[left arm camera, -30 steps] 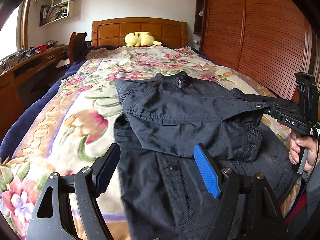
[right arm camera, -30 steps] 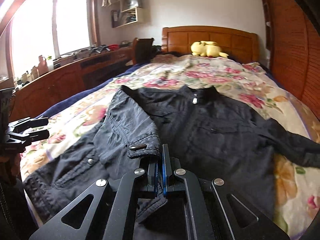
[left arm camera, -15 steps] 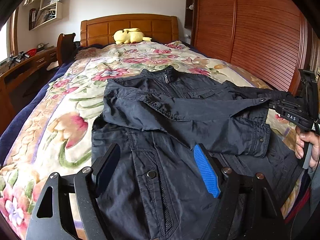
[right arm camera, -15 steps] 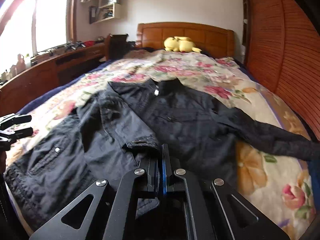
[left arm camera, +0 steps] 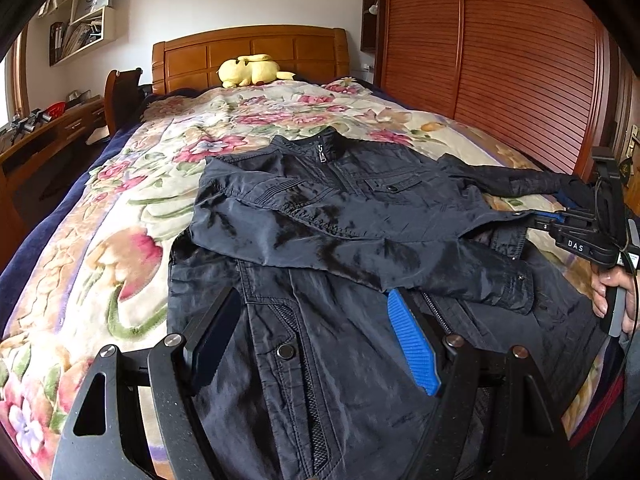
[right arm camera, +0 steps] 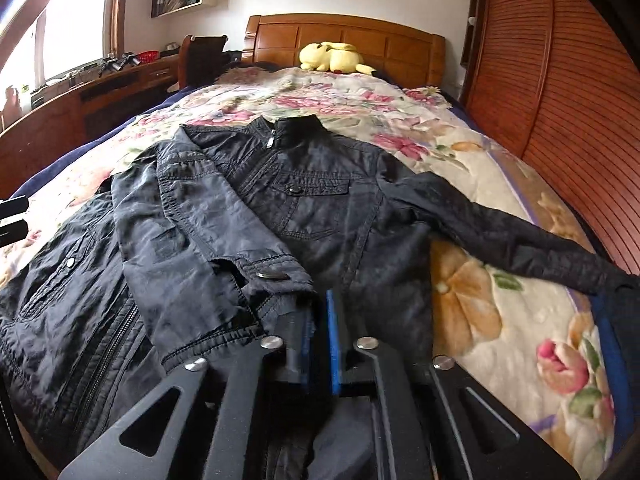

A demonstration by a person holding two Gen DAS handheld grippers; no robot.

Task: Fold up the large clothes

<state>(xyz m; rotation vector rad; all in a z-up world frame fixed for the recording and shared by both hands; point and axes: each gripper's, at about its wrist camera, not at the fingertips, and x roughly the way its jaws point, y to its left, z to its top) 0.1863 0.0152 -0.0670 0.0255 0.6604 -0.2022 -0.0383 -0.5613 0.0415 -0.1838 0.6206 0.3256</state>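
On right gripper [left arm camera: 540, 216]: "DAS" lettering

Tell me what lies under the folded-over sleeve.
The sleeve lies across the black jacket; its front zipper and a snap show below. Whatever the sleeve covers is hidden.

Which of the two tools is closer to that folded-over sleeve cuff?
Right. The right tool sits right at the cuff, seemingly pinching it; the left tool hovers open over the jacket front.
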